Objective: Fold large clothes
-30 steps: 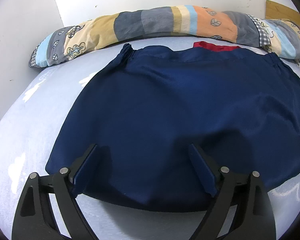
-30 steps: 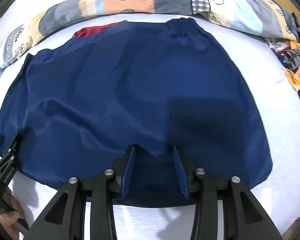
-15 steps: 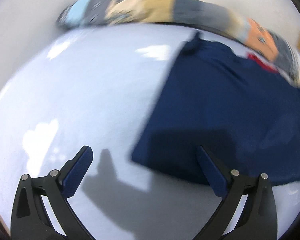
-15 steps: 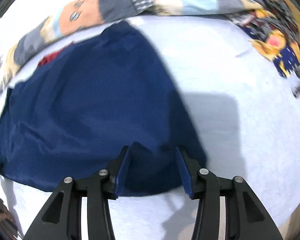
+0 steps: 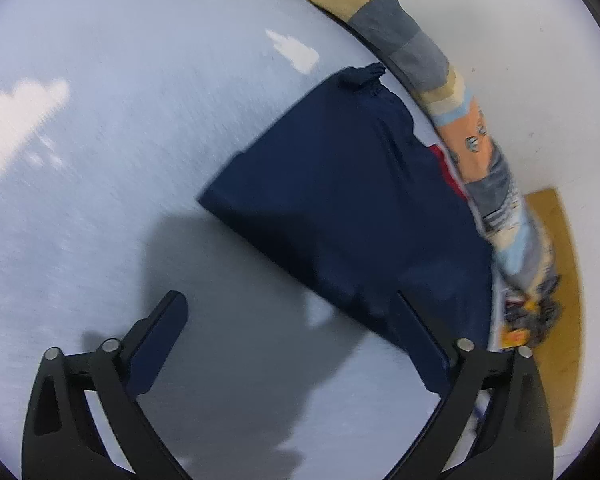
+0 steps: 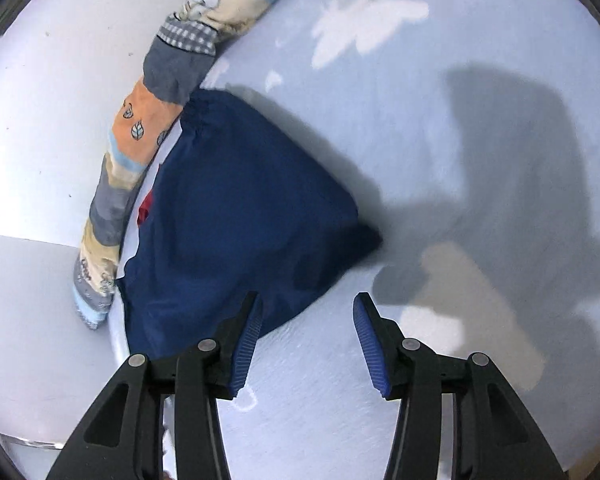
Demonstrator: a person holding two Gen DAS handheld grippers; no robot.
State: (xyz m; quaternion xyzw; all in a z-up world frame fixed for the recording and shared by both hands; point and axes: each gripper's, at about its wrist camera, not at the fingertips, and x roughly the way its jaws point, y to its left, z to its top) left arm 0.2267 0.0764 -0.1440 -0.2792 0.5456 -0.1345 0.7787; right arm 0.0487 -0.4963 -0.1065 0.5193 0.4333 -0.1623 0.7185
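Navy garment [image 5: 352, 208]: thin woven cloth with a slight satin sheen, smooth, gathered at its waistband corner. Red cloth patch [image 6: 145, 210] at the garment's edge, same smooth look. Bed sheet [image 5: 120, 128] under the garment: pale blue cloth, matt, fine brushed texture, white printed shapes. Patchwork bolster [image 6: 156, 120] along the garment's far edge: soft matt cotton, printed leaves and gingham panels. Wooden board [image 5: 560, 280] beyond the bolster: matt, light brown. Left gripper [image 5: 292, 344] and right gripper [image 6: 308, 340]: matt black plastic frames, shiny metal pins, ribbed blue pads [image 6: 246, 344] that look rubbery.
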